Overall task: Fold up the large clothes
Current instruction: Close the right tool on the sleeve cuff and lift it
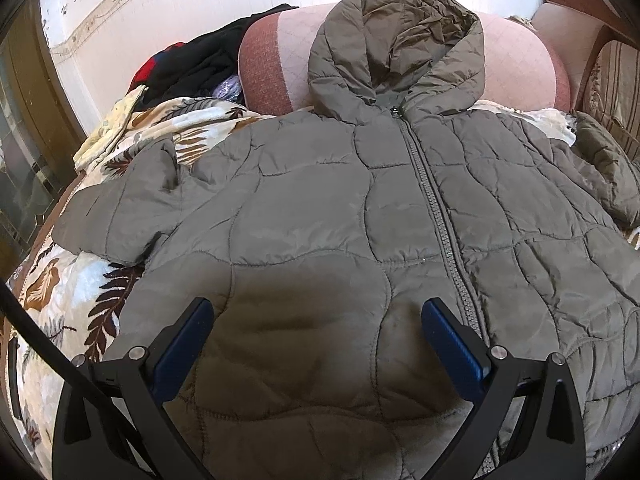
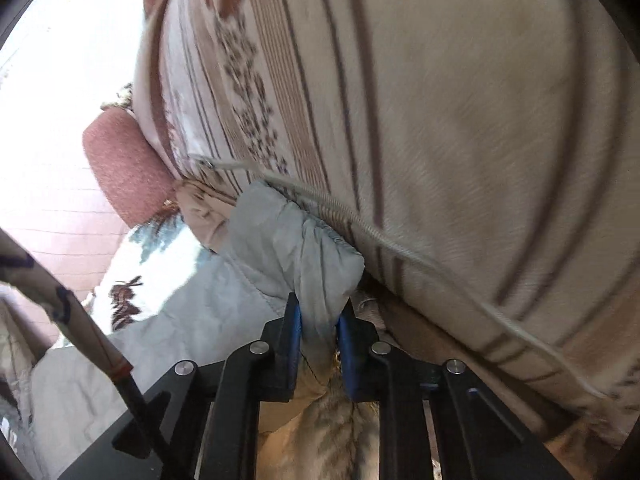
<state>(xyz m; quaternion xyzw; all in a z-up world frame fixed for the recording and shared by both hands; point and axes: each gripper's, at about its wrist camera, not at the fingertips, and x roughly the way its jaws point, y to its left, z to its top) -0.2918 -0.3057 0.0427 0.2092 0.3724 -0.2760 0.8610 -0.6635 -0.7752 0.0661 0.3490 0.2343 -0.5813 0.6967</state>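
Note:
An olive-grey quilted hooded jacket lies face up on a leaf-print blanket, zipper closed, hood resting against a pink bolster. Its left sleeve is bent beside the body. My left gripper hovers open over the lower front of the jacket, blue pads wide apart with nothing between them. In the right wrist view the jacket's other sleeve cuff looks pale grey and bunched. My right gripper is shut on that cuff, right against a striped cushion.
A pink bolster lies at the head of the bed, with dark clothes piled to its left. The big striped cushion with a zipper crowds the right gripper. A white tiled wall stands behind.

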